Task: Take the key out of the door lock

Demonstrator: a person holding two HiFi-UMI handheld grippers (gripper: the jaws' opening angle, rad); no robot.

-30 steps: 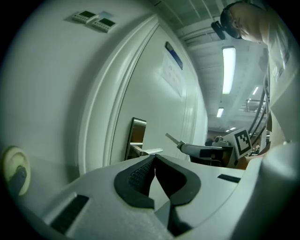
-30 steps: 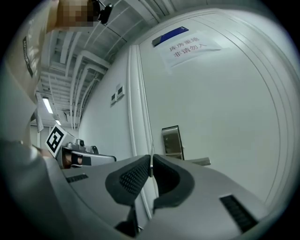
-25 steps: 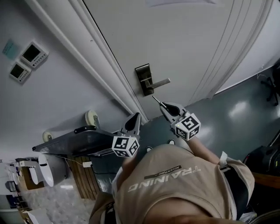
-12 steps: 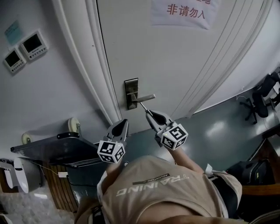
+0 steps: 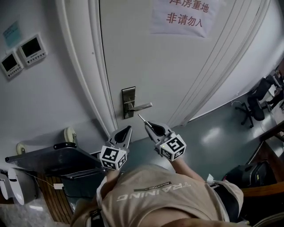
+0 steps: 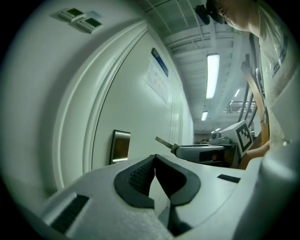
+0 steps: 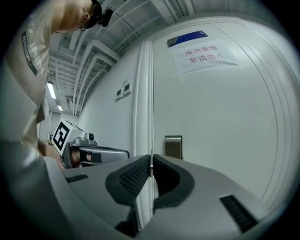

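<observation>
A steel lock plate [image 5: 128, 102] with a lever handle [image 5: 141, 106] sits on the white door [image 5: 177, 66]. My right gripper [image 5: 148, 125] is shut on a thin metal key [image 5: 141, 118], which sticks out of its tip toward the plate and stops just short of it. The right gripper view shows the key [image 7: 151, 164] edge-on between the pads, with the lock plate [image 7: 173, 146] behind it. To the left, my left gripper [image 5: 128, 129] is level with the right one, shut and holding nothing. In the left gripper view the key [image 6: 162, 141] points toward the lock plate [image 6: 121, 146].
A paper sign [image 5: 184, 13] hangs on the door above the lock. Two wall panels [image 5: 20, 53] are left of the door frame [image 5: 84, 66]. A dark cart [image 5: 49, 159] stands low at the left. Office chairs [image 5: 257, 95] are at the right.
The right gripper has drawn back from the lock plate with the key in it, and the gap between key tip and plate has grown. The head view has swung up the door.
</observation>
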